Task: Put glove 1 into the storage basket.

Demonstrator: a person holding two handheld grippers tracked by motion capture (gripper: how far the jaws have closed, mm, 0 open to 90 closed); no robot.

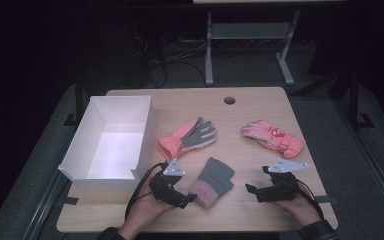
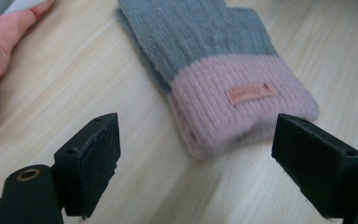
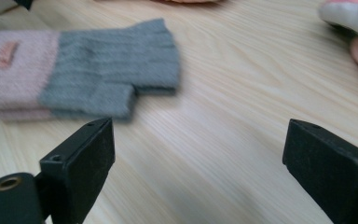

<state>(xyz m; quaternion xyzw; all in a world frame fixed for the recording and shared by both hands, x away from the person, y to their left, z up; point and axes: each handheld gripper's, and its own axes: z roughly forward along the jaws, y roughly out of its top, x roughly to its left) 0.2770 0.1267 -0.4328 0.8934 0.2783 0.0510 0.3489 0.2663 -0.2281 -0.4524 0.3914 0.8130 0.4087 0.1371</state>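
Both claws hover low over the desk (image 1: 260, 100) with jaws spread wide and nothing between them. Just ahead of the left claw (image 1: 187, 198) lies the grey-and-pink knit mitten (image 1: 211, 182), flat on the wood; the right claw (image 1: 254, 190) sits apart to its right.

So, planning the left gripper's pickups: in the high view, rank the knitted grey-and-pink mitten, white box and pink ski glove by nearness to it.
1. Knitted grey-and-pink mitten, right beside its jaws.
2. White box, far-left.
3. Pink ski glove, far right.
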